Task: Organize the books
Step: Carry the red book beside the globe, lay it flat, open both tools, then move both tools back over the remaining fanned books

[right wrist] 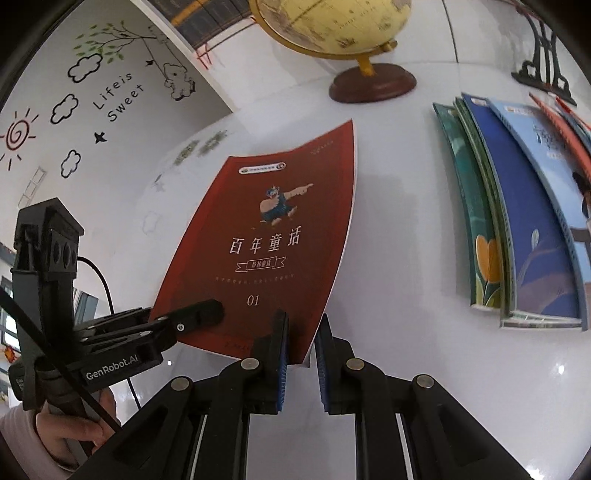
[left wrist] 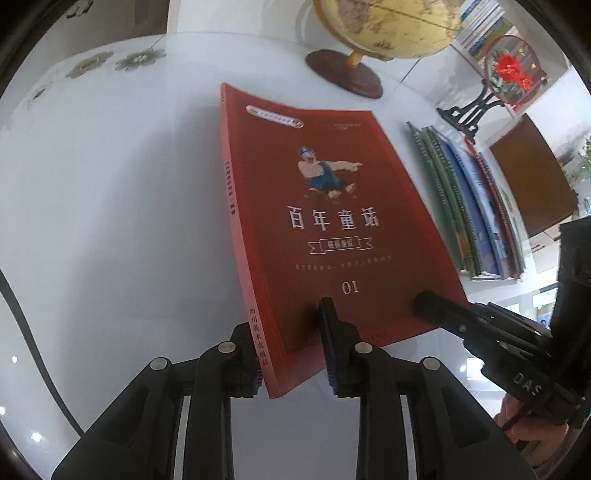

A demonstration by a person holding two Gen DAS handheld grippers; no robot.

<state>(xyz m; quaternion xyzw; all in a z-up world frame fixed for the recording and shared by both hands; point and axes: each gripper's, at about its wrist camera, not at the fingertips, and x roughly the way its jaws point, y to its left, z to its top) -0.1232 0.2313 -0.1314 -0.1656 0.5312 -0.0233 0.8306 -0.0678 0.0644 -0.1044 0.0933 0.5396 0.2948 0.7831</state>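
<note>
While right gripper point(right wrist: 301, 321) clamps red book point(right wrist: 266, 240) | left gripper point(left wrist: 284, 317): grip unclear; white table point(left wrist: 110, 221) (globe point(right wrist: 332, 22) behind)

Both wrist views look steeply down, close over the white worktop point(left wrist: 110, 221); left and right share the red book point(left wrist: 332, 221) and globe point(right wrist: 332, 29).

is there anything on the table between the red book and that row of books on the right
Nothing visible. Bare white table lies between the red book and the row of books; the globe stands farther back.
</note>
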